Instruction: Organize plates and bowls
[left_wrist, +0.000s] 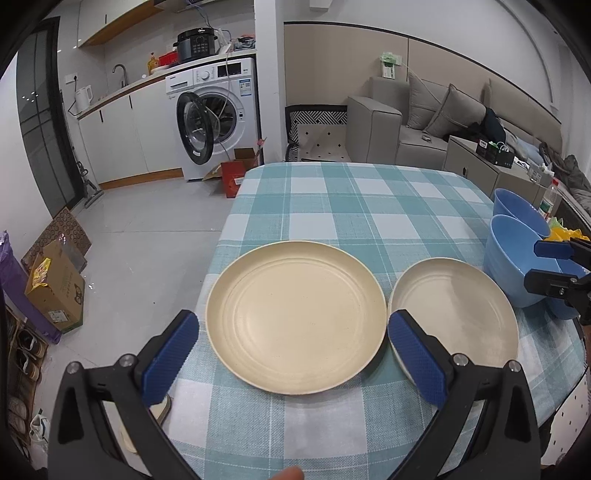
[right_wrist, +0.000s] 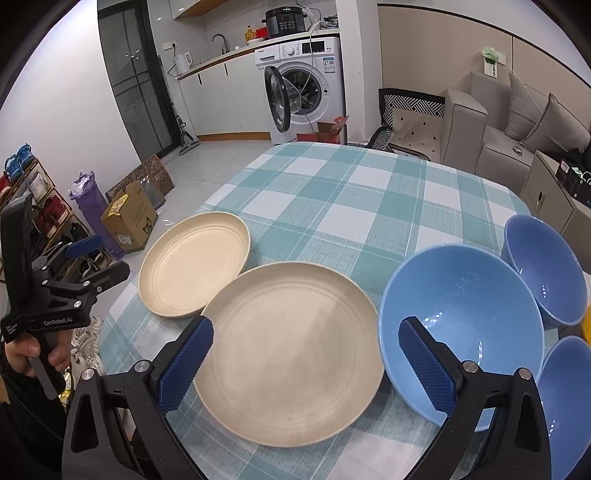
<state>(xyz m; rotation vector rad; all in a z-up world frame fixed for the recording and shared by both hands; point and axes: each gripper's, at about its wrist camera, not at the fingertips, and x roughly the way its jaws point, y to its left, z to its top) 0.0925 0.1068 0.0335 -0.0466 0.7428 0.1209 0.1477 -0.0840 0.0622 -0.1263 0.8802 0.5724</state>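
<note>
We see two plates (right_wrist: 195, 264) (right_wrist: 291, 350) and three bowls (right_wrist: 461, 325) unstacked on table (right_wrist: 332, 206); sorting looks barely begun. Left gripper (left_wrist: 293, 354) and right gripper (right_wrist: 306, 365) spread, empty.

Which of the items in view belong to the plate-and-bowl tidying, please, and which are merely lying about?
For the job: two cream plates; three blue bowls.

Lying about: washing machine, cardboard box, sofa, kettle, shoe rack.
</note>
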